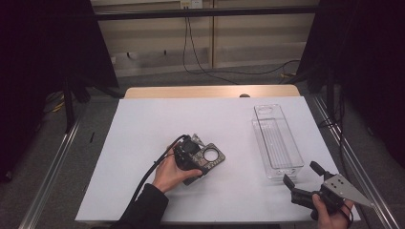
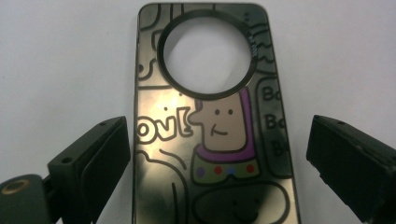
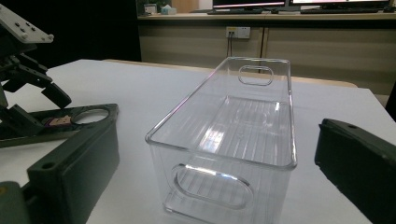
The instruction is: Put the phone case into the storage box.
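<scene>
1. Task item: a flat phone case with cartoon print and a round camera cut-out lies flat on the white table, left of centre, well apart from the clear plastic bin on the right side.
2. Left tool: positioned directly over the phone case. In the left gripper view the jaws stand wide, one on each long edge of the case, neither one touching it.
3. Right tool: held near the table's front right corner, just short of the near end of the bin. Its jaws stand wide and hold nothing.
4. Step in hand, as judged: grasp the case across its width with the left tool.
5. Centre the case between the jaws before closing. At present the left jaw sits closer to the case edge than the right; shift slightly to equalise the gaps.
6. Lower the tool until the jaw pads reach below the case's top face, since the item is thin and lies flush on the table.
7. Close slowly. The surface looks glossy, so a skewed grip is likely to slip or pivot.
8. Keep the right tool clear of the bin opening.
</scene>
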`<state>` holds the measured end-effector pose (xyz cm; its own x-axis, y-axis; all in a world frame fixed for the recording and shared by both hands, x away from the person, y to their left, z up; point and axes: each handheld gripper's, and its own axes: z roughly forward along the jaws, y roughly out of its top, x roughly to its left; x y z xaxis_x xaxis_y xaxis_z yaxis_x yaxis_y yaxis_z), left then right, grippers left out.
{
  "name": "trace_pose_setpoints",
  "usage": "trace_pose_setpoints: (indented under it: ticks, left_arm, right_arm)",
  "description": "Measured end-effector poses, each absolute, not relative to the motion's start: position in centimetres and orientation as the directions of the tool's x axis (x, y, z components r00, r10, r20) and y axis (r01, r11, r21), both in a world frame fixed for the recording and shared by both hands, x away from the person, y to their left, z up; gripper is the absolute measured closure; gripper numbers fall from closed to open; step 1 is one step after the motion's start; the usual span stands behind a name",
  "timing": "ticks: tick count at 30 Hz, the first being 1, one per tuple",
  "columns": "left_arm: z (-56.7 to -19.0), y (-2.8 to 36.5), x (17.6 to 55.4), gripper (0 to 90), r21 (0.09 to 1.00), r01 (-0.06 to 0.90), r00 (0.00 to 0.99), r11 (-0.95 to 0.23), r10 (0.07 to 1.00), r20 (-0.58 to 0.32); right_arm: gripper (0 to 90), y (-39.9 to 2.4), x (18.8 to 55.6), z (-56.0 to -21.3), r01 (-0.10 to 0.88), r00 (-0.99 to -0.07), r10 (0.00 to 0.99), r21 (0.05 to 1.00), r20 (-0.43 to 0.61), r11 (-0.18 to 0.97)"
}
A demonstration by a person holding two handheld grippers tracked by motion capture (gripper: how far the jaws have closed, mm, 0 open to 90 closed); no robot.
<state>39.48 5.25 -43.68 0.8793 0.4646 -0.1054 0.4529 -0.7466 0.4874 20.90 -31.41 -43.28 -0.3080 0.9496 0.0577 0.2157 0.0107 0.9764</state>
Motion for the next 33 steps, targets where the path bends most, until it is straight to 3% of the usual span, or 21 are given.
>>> trace_pose_setpoints:
  ticks: [9,21,26,33]
  left_arm:
    - [-44.51,4.53,39.02,0.0,0.439,0.419,0.895,-0.795,0.442,-0.055]
    - [-44.52,4.42,39.08,0.0,0.429,0.441,0.885,-0.788,0.462,-0.061]
    - [-44.18,4.52,39.18,7.9,0.426,0.455,0.875,-0.782,0.482,-0.049]
    - [-44.04,4.53,39.19,11.8,0.422,0.458,0.873,-0.783,0.485,-0.048]
  right_arm:
    - [0.0,-31.39,20.91,-43.27,0.214,-0.313,0.948,0.977,0.055,0.014]
    - [0.0,-31.38,20.9,-43.28,0.215,-0.315,0.947,0.977,0.055,0.015]
    - [0.0,-31.41,20.92,-43.3,0.216,-0.314,0.948,0.976,0.055,0.015]
    - [0.0,-31.4,20.91,-43.3,0.216,-0.315,0.948,0.976,0.054,0.016]
